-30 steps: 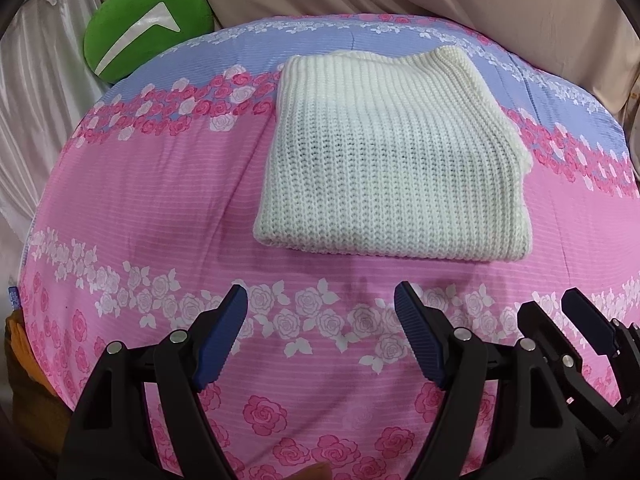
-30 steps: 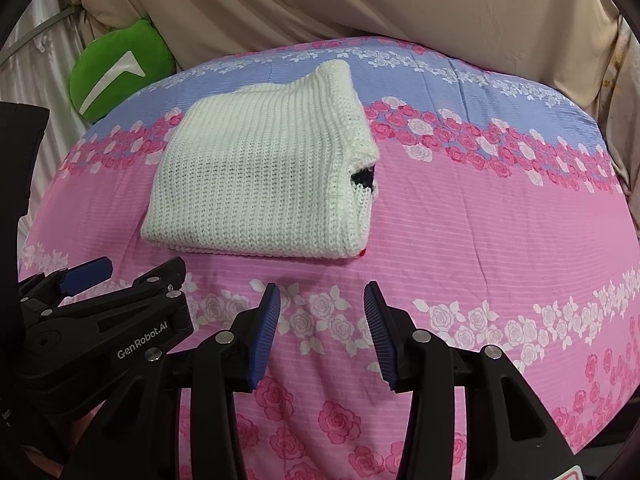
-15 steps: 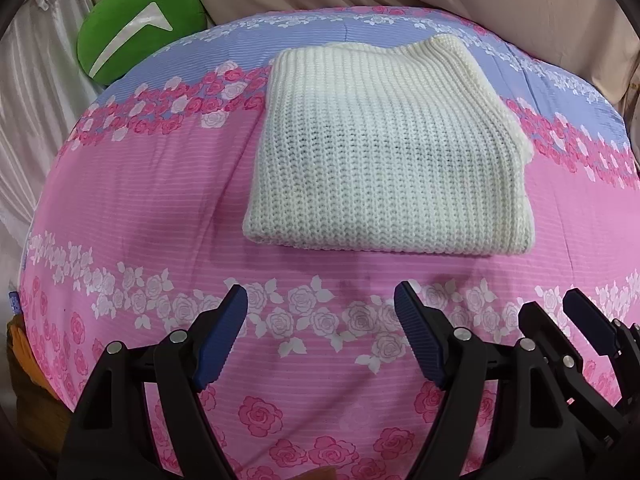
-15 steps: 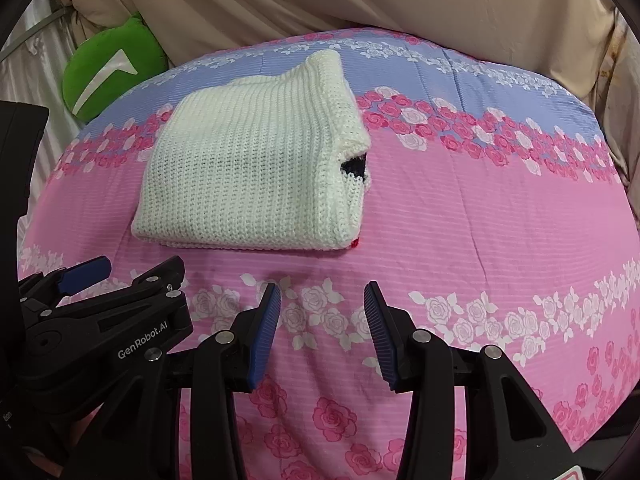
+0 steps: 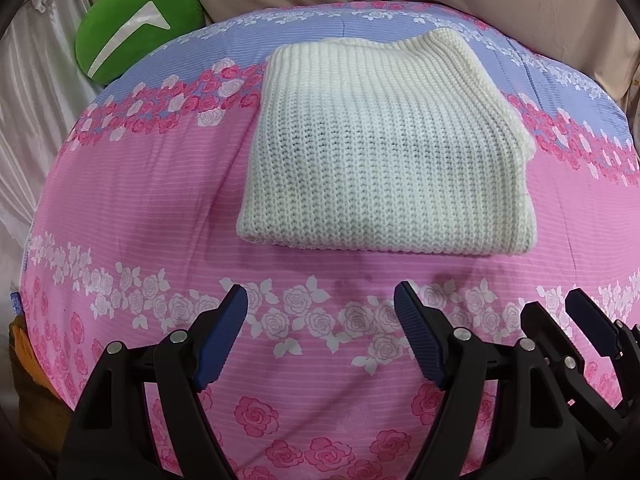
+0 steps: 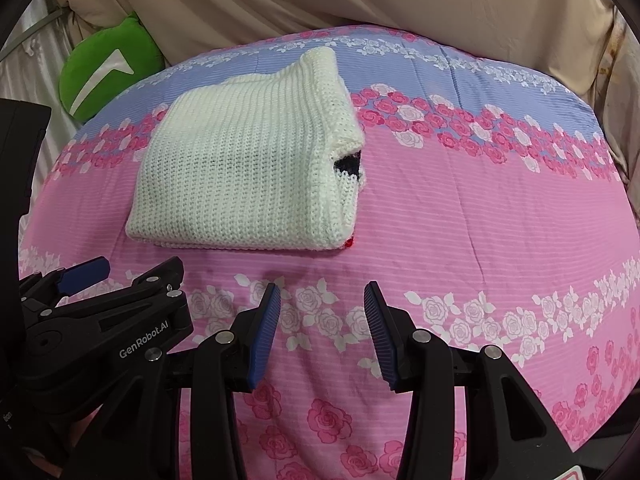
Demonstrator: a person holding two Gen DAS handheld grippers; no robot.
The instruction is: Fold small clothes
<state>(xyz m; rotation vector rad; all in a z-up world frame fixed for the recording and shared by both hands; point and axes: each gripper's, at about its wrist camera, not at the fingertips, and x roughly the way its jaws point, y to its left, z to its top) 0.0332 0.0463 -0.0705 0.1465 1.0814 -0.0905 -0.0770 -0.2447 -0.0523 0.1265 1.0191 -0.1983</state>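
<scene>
A cream knitted sweater (image 5: pixel 384 148) lies folded into a rectangle on the pink floral bedspread (image 5: pixel 140 200). In the right wrist view the sweater (image 6: pixel 240 176) shows a dark patch and a red bit at its right open end. My left gripper (image 5: pixel 320 292) hovers open just short of the sweater's near edge, with nothing between its blue pads. My right gripper (image 6: pixel 322 289) is open too, narrower, over the bedspread (image 6: pixel 480 220) near the sweater's front right corner. Each gripper also appears in the other's view: the right gripper (image 5: pixel 554 304) and the left gripper (image 6: pixel 132 276).
A green cushion (image 5: pixel 136 32) with a white mark leans at the back left, also seen as the cushion (image 6: pixel 108 76). Beige curtains (image 6: pixel 360 0) hang behind the bed. An orange-brown thing (image 5: pixel 24 356) sits past the bed's left edge.
The sweater sits slightly further left in both views, so the cameras shifted a little. Both grippers keep the same opening and the sweater lies as before.
</scene>
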